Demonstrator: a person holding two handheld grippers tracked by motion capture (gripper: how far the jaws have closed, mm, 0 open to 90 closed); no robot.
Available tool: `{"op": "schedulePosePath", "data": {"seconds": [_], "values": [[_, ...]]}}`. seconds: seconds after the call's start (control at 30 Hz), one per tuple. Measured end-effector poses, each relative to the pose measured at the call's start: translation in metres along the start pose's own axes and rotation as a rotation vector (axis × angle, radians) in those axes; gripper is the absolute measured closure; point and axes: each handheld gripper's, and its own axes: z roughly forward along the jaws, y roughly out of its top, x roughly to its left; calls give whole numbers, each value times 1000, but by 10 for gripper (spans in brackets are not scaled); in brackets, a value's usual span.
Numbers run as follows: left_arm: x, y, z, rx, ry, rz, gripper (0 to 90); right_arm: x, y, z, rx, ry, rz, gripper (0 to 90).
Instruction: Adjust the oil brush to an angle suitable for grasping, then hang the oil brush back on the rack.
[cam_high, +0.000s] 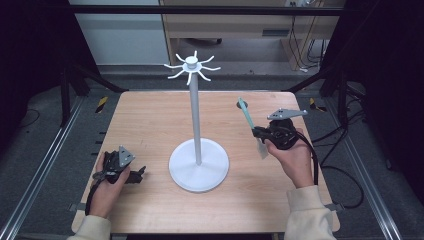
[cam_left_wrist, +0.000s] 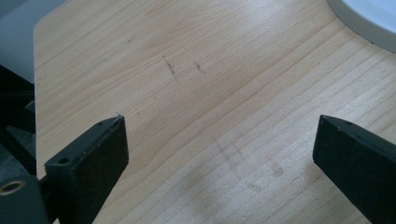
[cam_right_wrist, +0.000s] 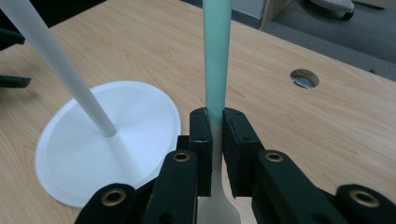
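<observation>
Spatula (cam_right_wrist: 217, 60) in my right tongs (cam_high: 263, 134) was the work in hand: the jaws were clenched on its neck, the teal handle rising straight up and away from them and the pale blade hanging below. My left tongs (cam_high: 134, 173) lay released on the wooden table (cam_left_wrist: 196, 93), jaws wide with nothing between. Left of my right tongs stood the white hook stand (cam_high: 198, 125), its round base (cam_right_wrist: 70, 154) near them and its ring of hooks (cam_high: 192, 67) high above. I judged the carry under way; next called for lifting the handle's end up to a hook.
</observation>
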Motion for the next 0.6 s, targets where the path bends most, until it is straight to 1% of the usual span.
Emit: {"op": "schedulePosePath", "data": {"seconds": [0.2, 0.37, 0.6], "values": [[0, 1, 0, -3, -1, 4, 30, 2, 3, -14, -52, -7, 18, 824], [0, 1, 0, -6, -3, 3, 30, 4, 3, -20, -78, -9, 26, 824], [0, 2, 0, -4, -2, 3, 30, 11, 6, -27, -112, 8, 17, 823]]}}
